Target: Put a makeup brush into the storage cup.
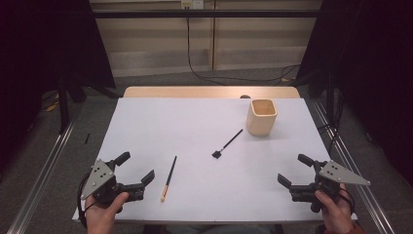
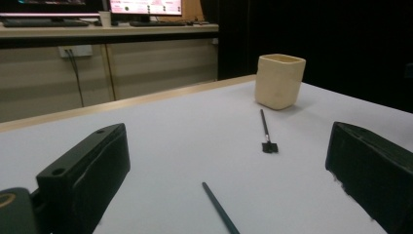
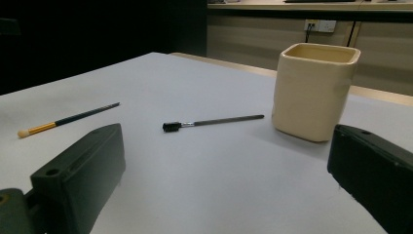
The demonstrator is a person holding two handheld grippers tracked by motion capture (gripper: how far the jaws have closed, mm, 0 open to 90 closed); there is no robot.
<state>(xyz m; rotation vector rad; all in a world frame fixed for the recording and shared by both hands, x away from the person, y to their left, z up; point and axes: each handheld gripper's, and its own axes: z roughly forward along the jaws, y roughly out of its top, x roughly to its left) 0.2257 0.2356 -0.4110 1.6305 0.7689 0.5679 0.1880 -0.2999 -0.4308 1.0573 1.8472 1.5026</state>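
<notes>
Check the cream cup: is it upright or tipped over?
Upright. The cream cup stands on its base on the table, with its open mouth facing up in the high view. Whether it holds anything cannot be told.

You have two brushes flat on the sheet — the orange-tipped brush (image 1: pixel 168 178) at lower left, the black brush (image 1: pixel 227 143) mid-frame — and the cream cup (image 1: pixel 261 117) upright at upper right.

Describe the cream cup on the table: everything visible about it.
The cream cup is a squarish, round-cornered holder with a smooth matte surface, possibly ceramic or plastic. It stands upright with its mouth open; what shows of the inside looks empty. It sits on the white table at the far right. The black brush lies just in front of it, its handle tip near the base but apart. Nothing touches the cup.
</notes>
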